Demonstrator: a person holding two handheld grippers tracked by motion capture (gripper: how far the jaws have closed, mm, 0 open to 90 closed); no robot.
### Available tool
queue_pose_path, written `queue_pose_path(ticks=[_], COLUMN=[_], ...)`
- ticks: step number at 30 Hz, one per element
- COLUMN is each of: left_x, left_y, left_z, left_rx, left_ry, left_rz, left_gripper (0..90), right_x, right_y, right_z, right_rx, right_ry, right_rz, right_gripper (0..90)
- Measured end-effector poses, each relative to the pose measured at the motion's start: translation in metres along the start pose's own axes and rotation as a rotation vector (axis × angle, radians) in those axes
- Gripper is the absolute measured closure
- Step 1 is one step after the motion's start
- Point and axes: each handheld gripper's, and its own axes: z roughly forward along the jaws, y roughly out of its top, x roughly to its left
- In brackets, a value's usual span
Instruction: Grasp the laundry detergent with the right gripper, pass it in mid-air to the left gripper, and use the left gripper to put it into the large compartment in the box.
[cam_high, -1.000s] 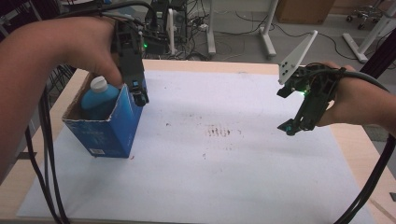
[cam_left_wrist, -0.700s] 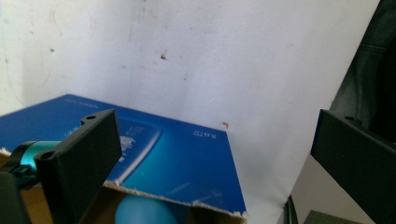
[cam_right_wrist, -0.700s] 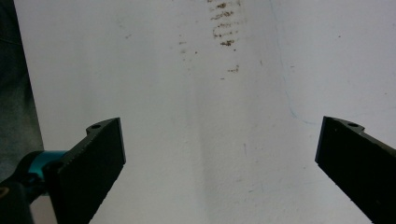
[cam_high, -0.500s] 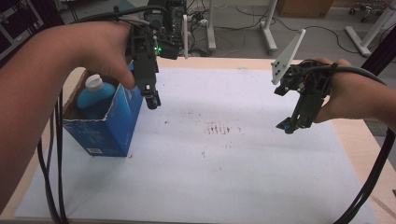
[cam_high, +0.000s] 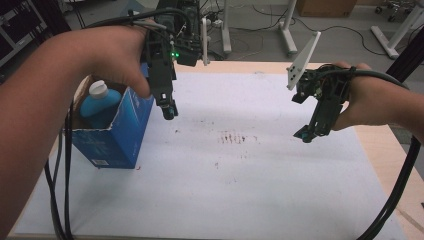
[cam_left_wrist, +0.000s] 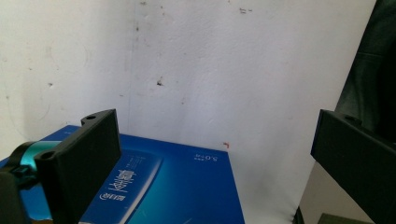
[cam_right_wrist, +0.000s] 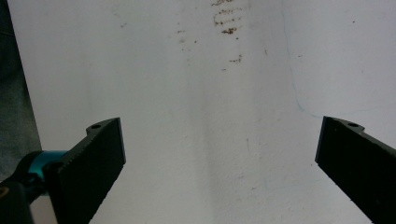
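An open blue carton (cam_high: 120, 131) stands at the left of the white sheet (cam_high: 240, 190), and a blue bottle with a white cap (cam_high: 97, 97) sits upright inside it. My left gripper (cam_high: 169, 111) hangs in the air just right of the carton's top, pointing down, jaws wide apart and empty. In the left gripper view the carton's blue printed side (cam_left_wrist: 173, 186) lies below the open left gripper (cam_left_wrist: 215, 154). My right gripper (cam_high: 306, 135) hovers over the sheet's right part, open and empty. The right gripper (cam_right_wrist: 219, 163) sees bare stained sheet (cam_right_wrist: 210, 93) between its jaws.
Brown smudges (cam_high: 237, 137) mark the middle of the sheet. The wooden table edge (cam_high: 385, 150) shows at the right. Black cables (cam_high: 60, 190) trail down the left side and at the right (cam_high: 395, 200). Stands and cables crowd the floor behind the table.
My left gripper has lifted away from the carton and moved right and up, empty. The bottle stays in the carton. The right gripper has drifted slightly up.
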Motion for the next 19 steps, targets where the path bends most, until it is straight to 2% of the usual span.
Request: queue_pose_path(ticks=[5, 11, 15, 19], left_x=[0.000, -0.002, -0.002, -0.003], left_y=[0.002, 0.007, 0.009, 0.010], left_z=[0.002, 0.003, 0.004, 0.004], left_rx=[0.002, 0.000, 0.003, 0.006], left_ry=[-0.002, -0.005, 0.003, 0.011], left_rz=[0.003, 0.026, 0.024, 0.021], left_gripper=[1.6, 1.6, 1.6, 1.6], right_x=[-0.001, -0.001, -0.001, 0.000], right_y=[-0.001, -0.001, -0.001, 0.000], right_z=[0.000, 0.001, 0.000, -0.001], right_rx=[0.003, 0.004, -0.010, -0.014], right_ry=[0.000, 0.002, 0.015, 0.008], right_rz=[-0.001, 0.005, -0.002, -0.003], right_gripper=[0.6, 0.6, 0.6, 0.6])
